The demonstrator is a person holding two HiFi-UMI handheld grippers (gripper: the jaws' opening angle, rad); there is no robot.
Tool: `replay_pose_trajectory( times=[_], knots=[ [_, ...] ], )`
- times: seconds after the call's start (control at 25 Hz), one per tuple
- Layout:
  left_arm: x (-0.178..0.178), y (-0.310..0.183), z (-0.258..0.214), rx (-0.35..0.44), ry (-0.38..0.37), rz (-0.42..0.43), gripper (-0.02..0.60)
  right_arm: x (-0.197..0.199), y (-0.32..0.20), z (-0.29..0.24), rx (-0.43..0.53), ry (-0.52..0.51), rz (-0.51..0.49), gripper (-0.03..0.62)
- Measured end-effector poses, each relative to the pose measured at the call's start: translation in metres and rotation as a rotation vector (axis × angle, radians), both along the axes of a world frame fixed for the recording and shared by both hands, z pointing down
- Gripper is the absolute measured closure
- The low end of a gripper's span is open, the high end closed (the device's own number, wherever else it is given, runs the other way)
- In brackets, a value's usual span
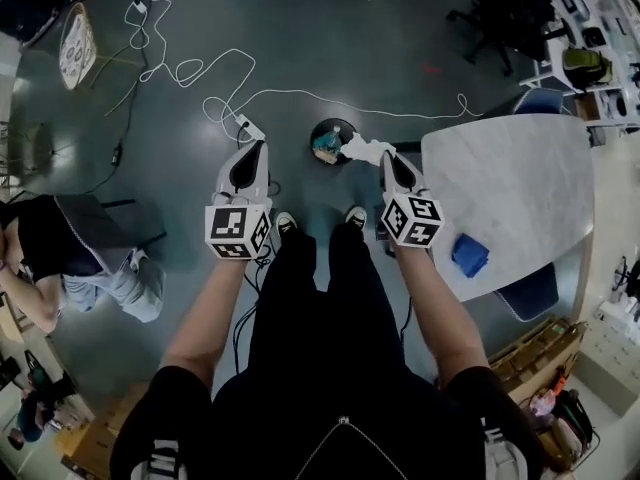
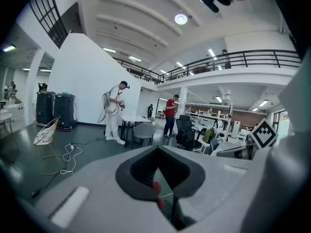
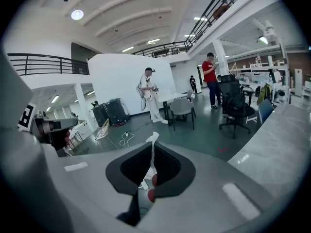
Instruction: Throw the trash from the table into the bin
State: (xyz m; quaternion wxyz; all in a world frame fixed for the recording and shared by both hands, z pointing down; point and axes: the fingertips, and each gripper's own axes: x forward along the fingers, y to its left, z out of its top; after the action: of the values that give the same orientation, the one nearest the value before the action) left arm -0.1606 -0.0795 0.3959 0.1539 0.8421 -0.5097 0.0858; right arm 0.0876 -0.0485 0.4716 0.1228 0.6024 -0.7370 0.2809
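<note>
In the head view my right gripper (image 1: 386, 156) is shut on a crumpled white paper (image 1: 366, 149), which hangs just right of a small dark round bin (image 1: 330, 140) on the floor. The bin holds some teal and brown trash. The right gripper view shows the white paper (image 3: 152, 152) as a thin strip pinched between the jaws of the right gripper (image 3: 151, 148). My left gripper (image 1: 259, 148) hovers left of the bin, shut with nothing in it; the left gripper (image 2: 158, 152) points out over the hall. A blue crumpled item (image 1: 469, 255) lies on the white table (image 1: 520, 183).
A white cable (image 1: 300, 92) and a power strip (image 1: 249, 128) lie on the floor beyond the bin. A person (image 1: 60, 253) sits at the left. A blue chair (image 1: 532, 293) stands under the table's near edge. Boxes (image 1: 535, 353) are stacked at the lower right.
</note>
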Motion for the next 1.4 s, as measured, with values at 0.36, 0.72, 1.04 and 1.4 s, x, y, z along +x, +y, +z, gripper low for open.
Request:
replay_pose_trajectory(
  times=[0.36,0.72,1.04,1.4],
  knots=[
    [-0.014,-0.036,0.164,-0.128,-0.016,-0.089,0.580,-0.008,-0.066,0.233,-0.203,0.038,-0.046,0.568],
    [-0.007,-0.031,0.300,-0.229,-0.013,-0.156,0.580,-0.002,-0.096,0.473,-0.332,0.223,-0.140,0.568],
    [-0.015,-0.001,0.363,-0.302,-0.047,-0.211,0.580,0.013,-0.083,0.610,-0.496,0.266,-0.123,0.567],
    [-0.013,0.018,0.377,-0.320,-0.079,-0.228,0.581,0.016,-0.077,0.650,-0.547,0.333,-0.176,0.566]
  ],
)
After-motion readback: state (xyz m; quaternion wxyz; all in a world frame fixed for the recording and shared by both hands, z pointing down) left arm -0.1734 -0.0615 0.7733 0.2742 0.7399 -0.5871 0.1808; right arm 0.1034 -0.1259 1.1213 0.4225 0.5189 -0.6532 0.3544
